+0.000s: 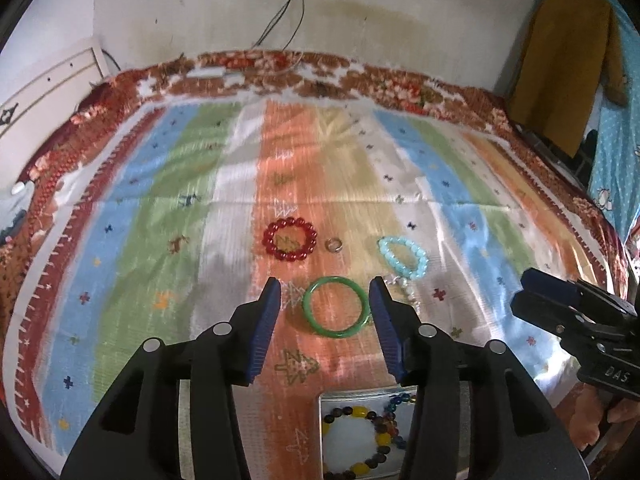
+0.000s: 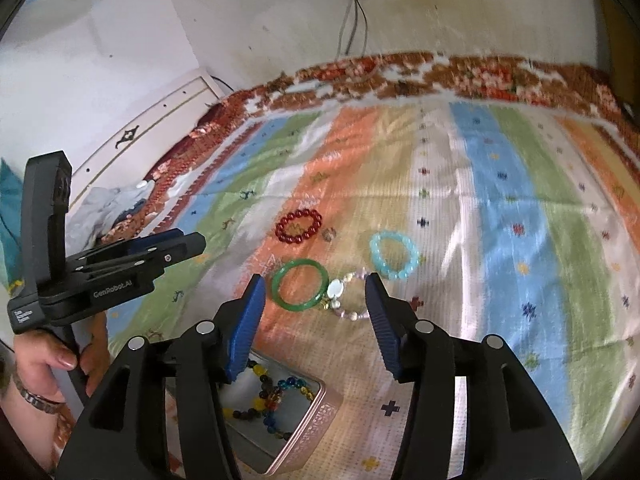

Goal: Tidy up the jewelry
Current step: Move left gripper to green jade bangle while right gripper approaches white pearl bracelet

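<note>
- Nearest to both cameras sits a square pinkish metal tin [image 2: 316, 424], lid off, on the striped woven blanket [image 1: 132, 240]; inside lie a bracelet of yellow and dark beads [image 1: 360, 444] and a strand of mixed glassy coloured beads [image 2: 288, 388].
- The left gripper [image 1: 324, 300] hangs above the blanket with its blue-padded fingers spread wide and nothing between them; in its own view the pads frame the bangle from either side without touching it.
- The right gripper [image 2: 316, 292] is likewise spread and empty, its blue pads apart over the blanket just past the tin.
- Just beyond the tin lies a smooth green jade-like bangle [image 1: 335, 312], flat on the orange stripe.
- Touching or just beside the bangle on its right is a pale bracelet of pink and white beads with a shiny oval charm [image 2: 344, 300].
- Farther out and to the right rests a light-blue translucent bead bracelet [image 1: 404, 258], apart from the others.
- Left of it, a small silver ring [image 1: 334, 245] lies just beside a dark red round-bead bracelet [image 1: 290, 239].
- At the far edge the blanket meets a red-brown floral bedcover [image 1: 320, 76] and a stained white wall [image 1: 200, 8] with hanging cables [image 1: 288, 12].
</note>
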Demonstrator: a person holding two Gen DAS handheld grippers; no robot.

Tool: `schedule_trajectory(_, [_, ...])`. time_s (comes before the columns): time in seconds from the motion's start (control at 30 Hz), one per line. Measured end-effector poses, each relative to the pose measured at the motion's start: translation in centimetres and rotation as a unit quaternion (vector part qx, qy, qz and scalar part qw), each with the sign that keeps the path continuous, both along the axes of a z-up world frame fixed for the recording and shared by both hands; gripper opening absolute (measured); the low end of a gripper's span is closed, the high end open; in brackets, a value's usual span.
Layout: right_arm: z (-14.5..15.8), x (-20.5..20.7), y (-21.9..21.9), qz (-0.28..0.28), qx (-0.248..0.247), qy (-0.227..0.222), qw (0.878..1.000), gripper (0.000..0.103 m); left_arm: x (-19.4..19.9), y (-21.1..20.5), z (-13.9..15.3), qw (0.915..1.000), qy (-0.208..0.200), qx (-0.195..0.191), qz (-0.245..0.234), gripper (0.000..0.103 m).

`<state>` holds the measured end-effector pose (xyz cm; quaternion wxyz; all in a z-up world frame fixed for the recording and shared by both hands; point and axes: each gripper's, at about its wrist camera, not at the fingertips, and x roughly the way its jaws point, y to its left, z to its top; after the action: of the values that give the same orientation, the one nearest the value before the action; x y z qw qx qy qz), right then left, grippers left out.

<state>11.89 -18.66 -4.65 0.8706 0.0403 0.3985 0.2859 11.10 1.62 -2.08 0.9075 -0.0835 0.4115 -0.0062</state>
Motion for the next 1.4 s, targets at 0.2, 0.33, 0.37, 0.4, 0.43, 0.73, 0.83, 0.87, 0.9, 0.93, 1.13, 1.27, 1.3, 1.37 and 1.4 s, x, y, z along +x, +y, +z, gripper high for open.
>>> schedule_trajectory(0.2, [-1.2,2.1,-0.1,-0.008,-0.006,0.044,0.999,0.052,2.3,0.6,-1.8,0.9984,0.052,-0.022,0.000,0.051])
schedule_trajectory(0.33, [-2.2,3.6,0.0,-0.010,-0.012,0.073,0.997,0.052,3.6,0.7,-3.3,0.9957,0.090,-0.023,0.001,0.051])
schedule_trajectory(0.37, [-2.4,3.8,0.0,-0.009,-0.012,0.079,0.997,0.052,3.8,0.8,-3.6,0.9949,0.098,-0.026,0.001,0.051])
schedule_trajectory(0.4, [-2.7,4.1,0.0,-0.009,-0.013,0.088,0.996,0.052,4.1,0.9,-4.0,0.9937,0.107,-0.032,0.000,0.051])
schedule_trajectory(0.43, [-3.0,4.4,0.1,-0.009,-0.014,0.095,0.995,0.052,4.3,0.9,-4.2,0.9930,0.113,-0.035,-0.001,0.051])
schedule_trajectory(0.73, [-4.9,6.1,0.8,-0.002,-0.034,0.140,0.990,0.052,6.4,1.1,-6.4,0.9856,0.165,-0.034,-0.004,0.051])
schedule_trajectory(0.83, [-5.5,6.7,1.2,0.000,-0.042,0.151,0.988,0.052,6.9,1.1,-6.9,0.9836,0.176,-0.036,-0.009,0.051])
schedule_trajectory(0.87, [-5.7,6.8,1.3,0.000,-0.046,0.153,0.987,0.052,7.1,1.2,-7.1,0.9829,0.180,-0.038,-0.010,0.052])
schedule_trajectory(0.9, [-5.9,7.0,1.5,0.002,-0.050,0.157,0.986,0.052,7.4,1.1,-7.4,0.9821,0.185,-0.037,-0.011,0.052])
schedule_trajectory(0.93, [-6.2,7.3,1.6,0.003,-0.054,0.161,0.986,0.052,7.6,1.1,-7.6,0.9815,0.188,-0.036,-0.011,0.052])
schedule_trajectory(1.13, [-7.7,8.6,2.2,0.003,-0.068,0.178,0.982,0.052,8.8,0.9,-8.8,0.9773,0.207,-0.040,-0.020,0.052])
schedule_trajectory(1.27, [-8.5,9.2,2.6,0.006,-0.078,0.187,0.979,0.052,9.4,0.8,-9.4,0.9749,0.218,-0.036,-0.026,0.052])
schedule_trajectory(1.3, [-8.7,9.4,2.7,0.006,-0.081,0.189,0.979,0.052,9.6,0.7,-9.7,0.9742,0.222,-0.033,-0.027,0.052])
schedule_trajectory(1.37, [-9.1,9.6,2.8,0.005,-0.086,0.193,0.977,0.052,9.8,0.7,-10.0,0.9730,0.227,-0.029,-0.030,0.052])
schedule_trajectory(1.4, [-9.2,9.8,2.9,0.005,-0.090,0.194,0.977,0.052,10.0,0.6,-10.2,0.9723,0.230,-0.025,-0.033,0.052])
